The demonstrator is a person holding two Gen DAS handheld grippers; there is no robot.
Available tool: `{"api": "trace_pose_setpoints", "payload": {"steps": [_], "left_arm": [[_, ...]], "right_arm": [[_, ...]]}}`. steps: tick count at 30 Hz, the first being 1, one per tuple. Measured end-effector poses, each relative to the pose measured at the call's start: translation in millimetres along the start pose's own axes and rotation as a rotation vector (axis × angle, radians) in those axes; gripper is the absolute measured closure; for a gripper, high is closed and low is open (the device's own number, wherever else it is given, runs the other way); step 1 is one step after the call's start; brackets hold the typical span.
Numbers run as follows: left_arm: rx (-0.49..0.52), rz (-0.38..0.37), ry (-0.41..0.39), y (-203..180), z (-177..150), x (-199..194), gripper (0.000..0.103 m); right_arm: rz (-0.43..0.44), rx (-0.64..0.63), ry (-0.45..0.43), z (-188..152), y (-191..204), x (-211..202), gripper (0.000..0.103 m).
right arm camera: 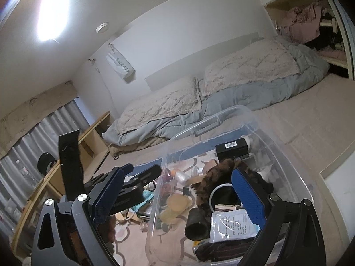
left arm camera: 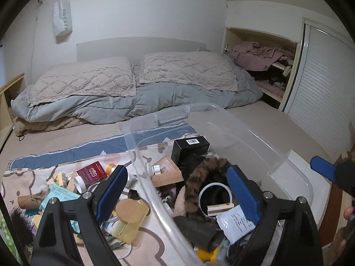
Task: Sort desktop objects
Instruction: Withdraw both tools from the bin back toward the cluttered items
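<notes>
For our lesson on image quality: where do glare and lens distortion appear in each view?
Right wrist view: the ceiling light blows out into white glare; walls bow. Left wrist view: no glare, even dim lighting; the wardrobe door curves, and black corners ring the frame.

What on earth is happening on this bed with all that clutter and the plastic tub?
A person is sorting small odds and ends on the bed, holding a two-fingered claw in each hand. Both the left claw and the right claw hang open and empty over the rim of a clear plastic tub. The tub already holds a black box, a furry brown item and a paper packet. More bits, such as a red box, lie loose outside it.
</notes>
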State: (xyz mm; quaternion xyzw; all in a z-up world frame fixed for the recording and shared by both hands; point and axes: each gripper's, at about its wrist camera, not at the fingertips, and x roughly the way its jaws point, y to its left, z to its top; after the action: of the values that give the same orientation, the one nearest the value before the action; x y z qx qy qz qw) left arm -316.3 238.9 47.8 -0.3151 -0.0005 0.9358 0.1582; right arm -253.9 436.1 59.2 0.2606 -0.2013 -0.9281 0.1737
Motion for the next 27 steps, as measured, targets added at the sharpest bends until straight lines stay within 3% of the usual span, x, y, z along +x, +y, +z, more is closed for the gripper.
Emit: {"api": "trace_pose_setpoints", "payload": {"steps": [12,16,27], "left_arm": [[0.025,0.003,-0.049,-1,-23,-54,0.011],[0.052,0.012,-0.076,-2,-35,-72,0.002],[0.107,0.019,-0.107,-4,-61,-96,0.0]], "right_arm": [[-0.204,-0.109,-0.062,-24,16,-28,0.006],[-0.274,-0.12,-0.075,-37,14,-31,0.006],[-0.365,-0.153,-0.111,-62,17,-45,0.0]]}}
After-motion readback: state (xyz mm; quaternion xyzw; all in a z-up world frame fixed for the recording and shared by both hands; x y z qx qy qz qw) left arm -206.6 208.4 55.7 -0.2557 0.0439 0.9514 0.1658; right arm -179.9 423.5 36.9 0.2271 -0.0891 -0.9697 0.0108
